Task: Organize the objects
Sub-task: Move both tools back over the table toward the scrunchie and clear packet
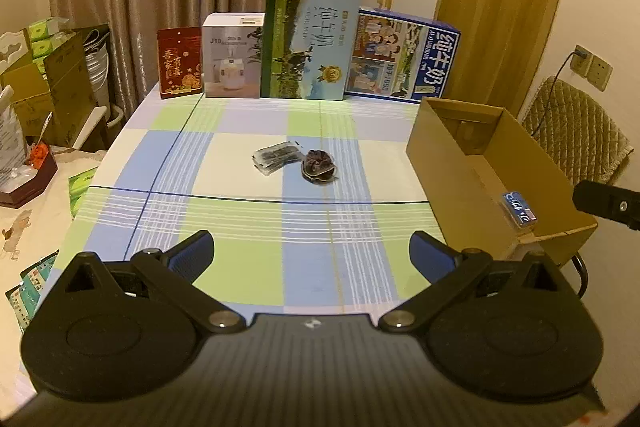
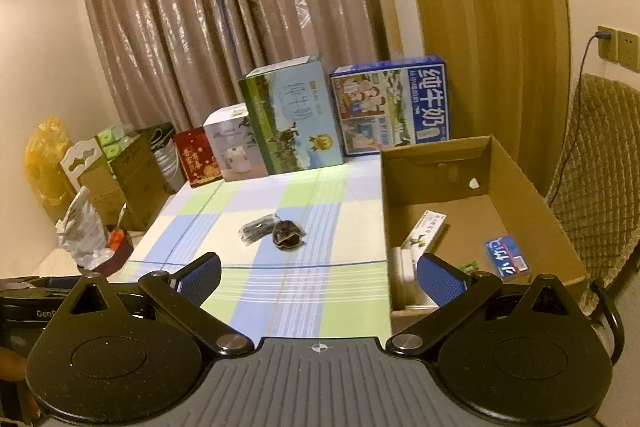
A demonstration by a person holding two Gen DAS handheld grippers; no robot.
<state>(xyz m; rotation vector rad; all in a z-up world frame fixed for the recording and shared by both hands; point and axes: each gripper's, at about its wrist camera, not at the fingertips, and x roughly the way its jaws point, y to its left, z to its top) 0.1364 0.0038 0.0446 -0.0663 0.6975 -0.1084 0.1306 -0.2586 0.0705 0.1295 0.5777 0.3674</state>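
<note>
While both tongs, left [image 1: 311, 254] and right [image 2: 319, 274], were held spread and empty, a soft, light scrunchie [image 1: 319, 167] was left mid-tabletop [image 1: 248, 223] beside a slippery packet [image 1: 277, 155], best pinched across its bunched rim.

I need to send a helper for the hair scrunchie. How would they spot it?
Look at the middle of the checked tablecloth, left of the open cardboard box. Two small things lie there side by side. The scrunchie is the dark, bunched fabric ring on the right, beside the flat clear packet.
</note>
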